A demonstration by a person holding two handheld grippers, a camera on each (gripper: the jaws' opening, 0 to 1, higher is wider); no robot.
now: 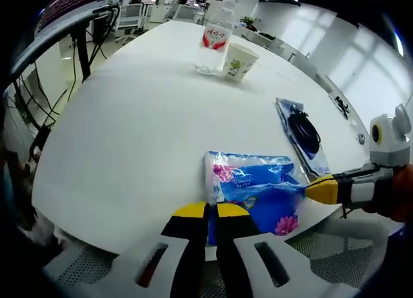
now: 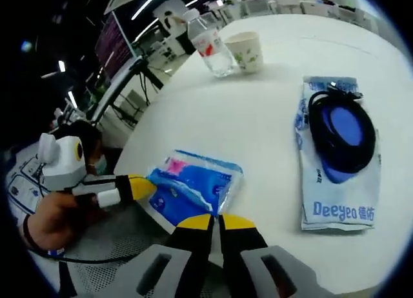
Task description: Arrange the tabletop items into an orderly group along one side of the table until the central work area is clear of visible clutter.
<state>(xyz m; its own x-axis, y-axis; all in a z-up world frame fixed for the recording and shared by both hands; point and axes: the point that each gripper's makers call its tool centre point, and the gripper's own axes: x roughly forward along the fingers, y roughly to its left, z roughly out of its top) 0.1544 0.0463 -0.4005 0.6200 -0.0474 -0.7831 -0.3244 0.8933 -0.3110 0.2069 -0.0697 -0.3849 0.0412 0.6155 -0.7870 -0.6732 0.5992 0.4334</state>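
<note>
We judge we are at the tissue step: both grippers have hold of the tissue pack, which lies at the near edge of the table, and no item looks grouped with it yet. The left gripper has its yellow-tipped jaws pressed together on the near edge of the pack, and the right gripper pinches the clear flap at its other end; in the left gripper view that right gripper comes in from the side with its tip on the wrapper. The next move, we think, calls for lifting or sliding the pack in step, since the wrapper is soft, crinkly film, blue with pink flower prints, and could stretch or slip if the two hands pull apart. Farther in, near the right edge, lies a flat plastic bag with blue lettering, holding a coiled black cable on a blue patch; it looks limp and thin. Toward the far edge stand a clear water bottle with a red label and, just beside it, a pale paper cup with a green print, both upright and light, so easy to tip
</note>
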